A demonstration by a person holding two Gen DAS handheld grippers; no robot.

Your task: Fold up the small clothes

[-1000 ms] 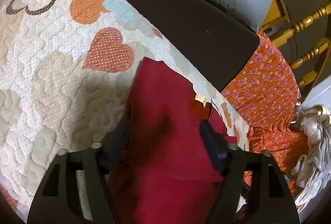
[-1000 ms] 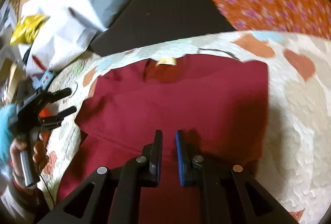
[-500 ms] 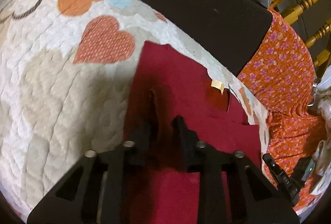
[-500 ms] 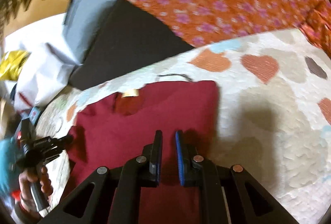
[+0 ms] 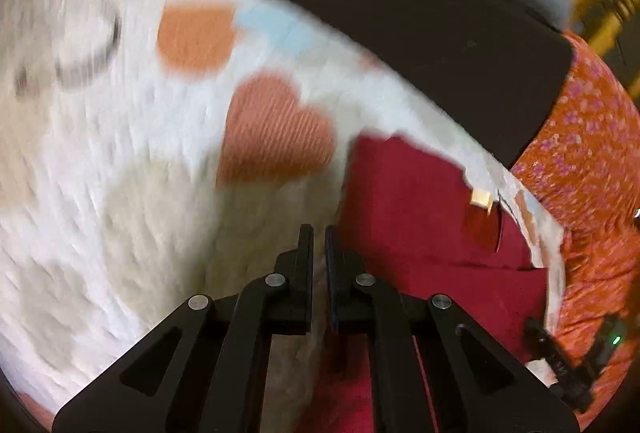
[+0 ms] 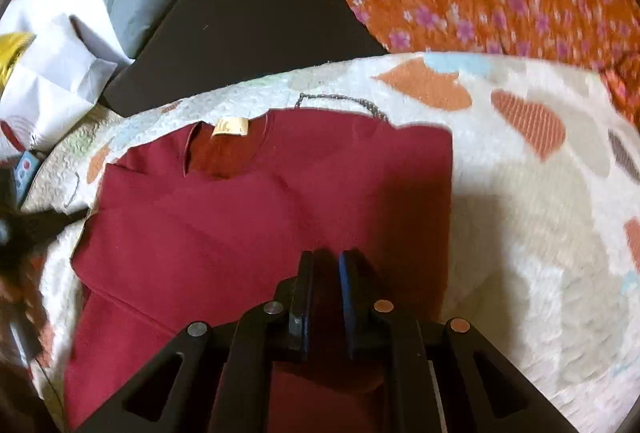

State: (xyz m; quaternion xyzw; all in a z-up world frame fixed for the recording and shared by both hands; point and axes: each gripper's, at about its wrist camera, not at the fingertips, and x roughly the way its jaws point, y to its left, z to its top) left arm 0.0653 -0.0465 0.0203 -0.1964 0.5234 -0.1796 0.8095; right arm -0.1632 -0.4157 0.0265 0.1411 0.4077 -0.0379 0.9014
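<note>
In my left view, my left gripper [image 5: 316,233] is hanging over the quilt [image 5: 120,201] with fingers together, nothing between them, the red shirt [image 5: 404,201] just beside. In my right view, my right gripper [image 6: 326,261] is sitting nearly closed over the shirt [image 6: 240,225]; whether it pinches cloth I cannot tell.

Matt red cloth shirt [image 6: 248,225] on a rough stitched quilt [image 6: 520,217].

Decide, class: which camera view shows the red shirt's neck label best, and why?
The right wrist view: the neck label sits sharp and face-on inside the collar of the red shirt. The left wrist view shows it small, angled and blurred near the shirt's far edge.
</note>
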